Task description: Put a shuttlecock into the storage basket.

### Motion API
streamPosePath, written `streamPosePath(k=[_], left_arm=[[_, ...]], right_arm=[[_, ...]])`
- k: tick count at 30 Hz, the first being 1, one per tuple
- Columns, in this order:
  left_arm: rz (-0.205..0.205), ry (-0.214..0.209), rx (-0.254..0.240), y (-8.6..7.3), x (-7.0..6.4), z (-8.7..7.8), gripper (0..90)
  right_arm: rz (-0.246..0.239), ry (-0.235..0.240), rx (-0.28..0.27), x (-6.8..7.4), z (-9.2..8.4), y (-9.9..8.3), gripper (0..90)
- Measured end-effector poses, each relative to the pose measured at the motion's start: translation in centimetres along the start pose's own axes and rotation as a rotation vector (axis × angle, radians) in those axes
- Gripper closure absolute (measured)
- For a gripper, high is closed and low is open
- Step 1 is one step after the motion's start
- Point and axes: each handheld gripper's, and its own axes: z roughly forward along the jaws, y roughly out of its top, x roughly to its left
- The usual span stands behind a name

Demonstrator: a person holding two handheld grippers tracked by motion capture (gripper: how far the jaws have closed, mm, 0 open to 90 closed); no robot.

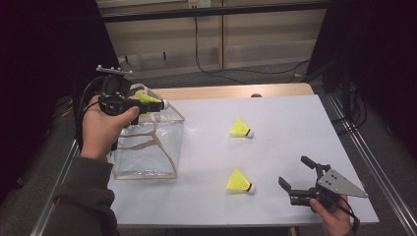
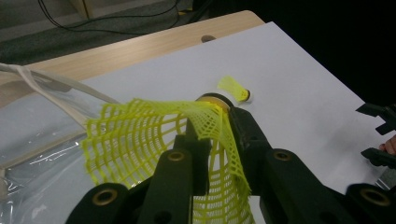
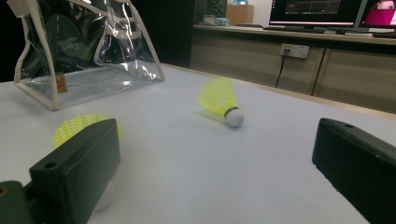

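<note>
The left gripper is clamped on a yellow shuttlecock right over the mouth of the clear bag, while the right gripper waits wide open with two more shuttlecocks lying ahead of it. That skirt looks featherlight, soft and easily crushed, so I'd pinch it lightly, nearer the firm cork. The left gripper view shows the mesh buckling between the jaws, which the high view can't resolve.
</note>
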Motion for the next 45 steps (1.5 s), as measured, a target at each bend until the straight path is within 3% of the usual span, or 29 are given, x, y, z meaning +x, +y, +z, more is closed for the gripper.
streamPosePath(k=[11, 25, 45], left_arm=[[-0.011, 0.056, -0.001, 0.5, 0.6, -0.4, 78.8], [-0.030, 0.088, 0.001, 0.4, 1.2, 0.1, 78.8], [-0.078, 0.131, 0.002, 0.0, 3.2, 0.2, 78.8]], right_arm=[[-0.002, -0.001, 0.002, 0.0, 0.0, 0.0, 0.9], [-0.002, -0.001, 0.001, 0.0, 0.0, 0.0, 0.9], [-0.002, 0.002, 0.001, 0.0, 0.0, 0.0, 1.0]])
